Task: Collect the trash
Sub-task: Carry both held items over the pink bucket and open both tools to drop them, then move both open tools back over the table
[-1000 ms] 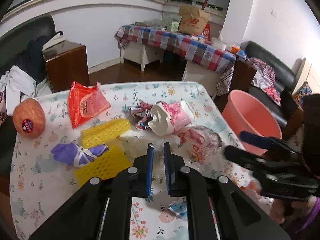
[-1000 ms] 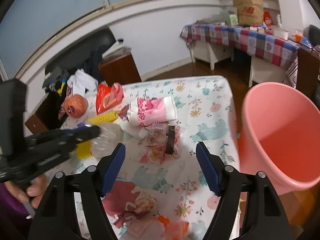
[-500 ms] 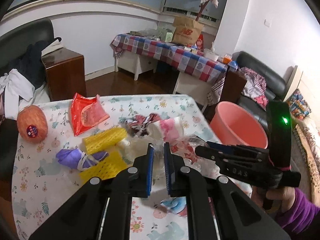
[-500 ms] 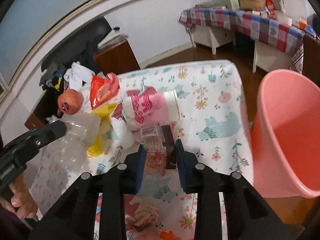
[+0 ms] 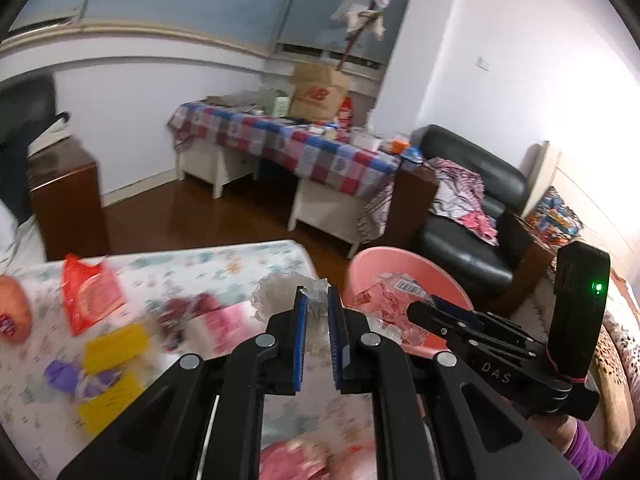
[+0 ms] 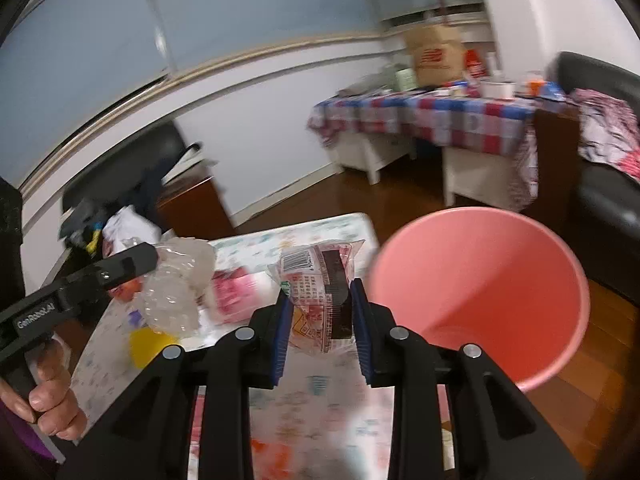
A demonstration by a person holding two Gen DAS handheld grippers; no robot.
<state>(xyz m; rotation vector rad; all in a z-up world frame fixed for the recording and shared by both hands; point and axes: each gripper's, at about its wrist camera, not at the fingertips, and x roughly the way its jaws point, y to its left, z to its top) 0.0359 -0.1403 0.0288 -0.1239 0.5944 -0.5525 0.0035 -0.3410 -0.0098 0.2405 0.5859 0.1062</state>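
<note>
Step in hand: carry to pink bin [image 6: 480, 300]. Printed wrapper [image 6: 320, 300] is clamped in right gripper [image 6: 320, 320] beside the rim; crumpled clear plastic [image 5: 292, 292] is pinched by left gripper [image 5: 318, 336]. Next required: release over the opening. Remaining on tabletop [image 5: 224, 264]: red packet [image 5: 90, 294], yellow pieces [image 5: 116, 346]. No obstruction is seen.

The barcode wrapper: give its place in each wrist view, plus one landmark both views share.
Left wrist view: the barcode wrapper sits right of centre, held at the tip of the right gripper, in front of the pink bucket.
Right wrist view: the wrapper is at centre, between the right gripper's jaws, left of the bucket.
Shared landmark: the pink bucket.
</note>
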